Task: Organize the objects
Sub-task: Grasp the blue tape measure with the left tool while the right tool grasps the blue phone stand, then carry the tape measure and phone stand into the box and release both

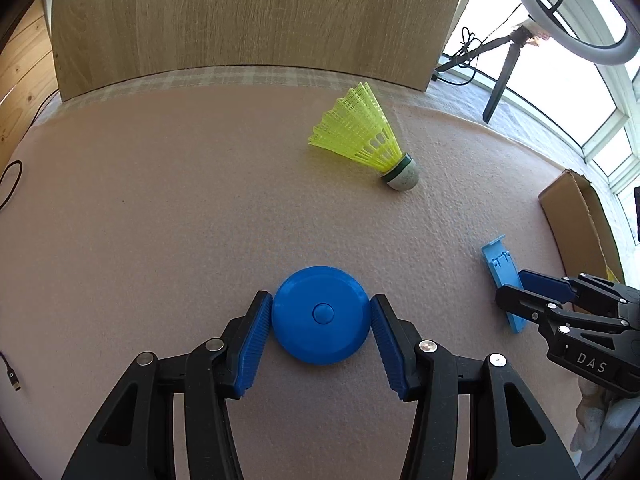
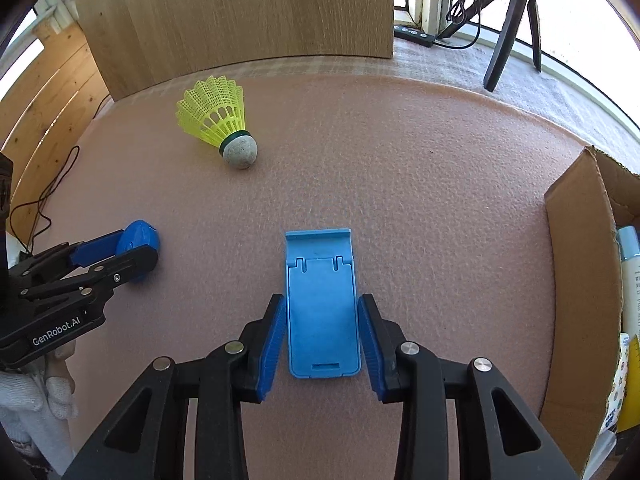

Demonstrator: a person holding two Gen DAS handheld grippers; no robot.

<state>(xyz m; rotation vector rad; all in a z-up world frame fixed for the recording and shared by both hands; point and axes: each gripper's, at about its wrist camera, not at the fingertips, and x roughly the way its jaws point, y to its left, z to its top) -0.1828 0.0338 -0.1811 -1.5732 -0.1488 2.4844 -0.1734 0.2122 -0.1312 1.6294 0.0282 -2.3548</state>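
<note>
A round blue disc with a centre button [image 1: 320, 314] lies on the pink mat between the pads of my left gripper [image 1: 320, 312]; the pads touch its two sides. A light blue flat phone stand [image 2: 322, 304] lies on the mat between the pads of my right gripper [image 2: 323, 320], which close against its long edges. A yellow shuttlecock [image 1: 366, 136] with a white cork lies on its side farther back; it also shows in the right wrist view [image 2: 220, 118]. The disc [image 2: 138, 246] and left gripper [image 2: 116, 258] show at the left of the right view.
A cardboard box [image 2: 580, 280] with bottles and packets inside stands at the right edge of the mat. A wooden panel [image 1: 240, 20] rises behind the mat. A tripod [image 2: 512, 20] and cables stand at the back right. A black cable [image 1: 10, 184] lies at the left.
</note>
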